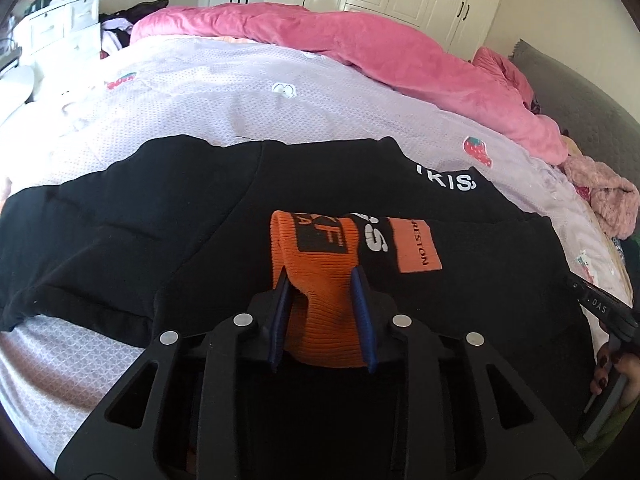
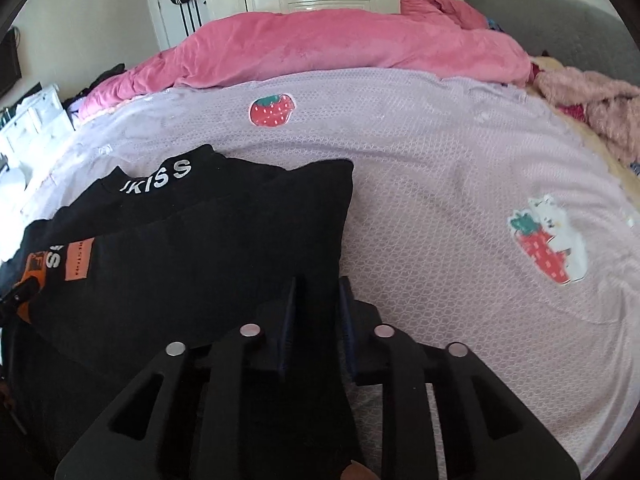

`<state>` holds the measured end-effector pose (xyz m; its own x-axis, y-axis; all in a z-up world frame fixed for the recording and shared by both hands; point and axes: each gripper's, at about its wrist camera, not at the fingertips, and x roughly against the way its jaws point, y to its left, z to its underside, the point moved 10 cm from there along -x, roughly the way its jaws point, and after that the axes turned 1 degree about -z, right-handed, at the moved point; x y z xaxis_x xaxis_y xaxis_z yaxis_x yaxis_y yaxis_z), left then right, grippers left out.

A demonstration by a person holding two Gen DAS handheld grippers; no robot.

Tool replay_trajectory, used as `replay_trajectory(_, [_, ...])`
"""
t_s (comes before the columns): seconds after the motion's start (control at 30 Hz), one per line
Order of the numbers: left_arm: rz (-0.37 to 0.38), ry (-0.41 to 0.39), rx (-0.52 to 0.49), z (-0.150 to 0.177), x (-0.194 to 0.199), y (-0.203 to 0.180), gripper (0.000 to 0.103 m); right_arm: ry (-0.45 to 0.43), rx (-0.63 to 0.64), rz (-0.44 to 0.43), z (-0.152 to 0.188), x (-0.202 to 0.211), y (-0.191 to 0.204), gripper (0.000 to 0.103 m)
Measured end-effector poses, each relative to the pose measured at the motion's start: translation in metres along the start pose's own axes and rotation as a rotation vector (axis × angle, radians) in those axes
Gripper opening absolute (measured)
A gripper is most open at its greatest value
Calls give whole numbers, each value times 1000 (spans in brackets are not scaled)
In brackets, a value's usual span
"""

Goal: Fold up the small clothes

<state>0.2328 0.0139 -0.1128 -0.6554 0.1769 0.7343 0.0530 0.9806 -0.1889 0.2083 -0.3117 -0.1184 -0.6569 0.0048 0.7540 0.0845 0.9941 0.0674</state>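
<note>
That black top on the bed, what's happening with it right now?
A person is folding a black top spread on a lilac bedspread, using handheld tongs in each hand. The left tongs are clamped on its orange ribbed cuff, which lies over the black fabric. The right tongs sit nearly shut at the garment's right edge, apparently pinching the black fabric there. A pink duvet is bunched up at the far side.

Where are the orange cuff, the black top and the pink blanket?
orange cuff (image 1: 320, 280): left wrist view, ribbed knit between the claw's fingers.
black top (image 2: 224, 232): right wrist view, plain folded body.
pink blanket (image 2: 320, 48): right wrist view, middle of the heap.
</note>
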Motion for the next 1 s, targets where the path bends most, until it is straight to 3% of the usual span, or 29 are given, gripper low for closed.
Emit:
replay_trajectory(0.17, [2, 1, 10, 0, 5, 4, 23, -66, 21, 35, -9, 21, 0, 28])
replay_trajectory(0.3, [-28, -45, 7, -6, 21, 10, 23, -124, 58, -25, -16, 42, 21, 37])
replay_trajectory(0.4, [-42, -75, -21, -9, 33, 6, 23, -104, 110, -123, -11, 45, 52, 37])
replay_trajectory(0.53, [-14, -20, -79, 5, 26, -14, 23, -45, 180, -201, 6, 36, 89, 37])
replay_trajectory(0.6, [-48, 12, -95, 12, 16, -11, 23, -13, 201, -210, 15, 30, 100, 38])
replay_trajectory(0.73, [-16, 51, -22, 18, 6, 4, 32, 78, 223, -183, 36, 9, 103, 43])
replay_trajectory(0.9, [-2, 45, -9, 19, 12, 5, 32, 67, 210, -198, 36, 15, 103, 46])
replay_trajectory(1.0, [-3, 34, -2, 16, 19, 8, 37, 36, 206, -221, 32, 26, 106, 56])
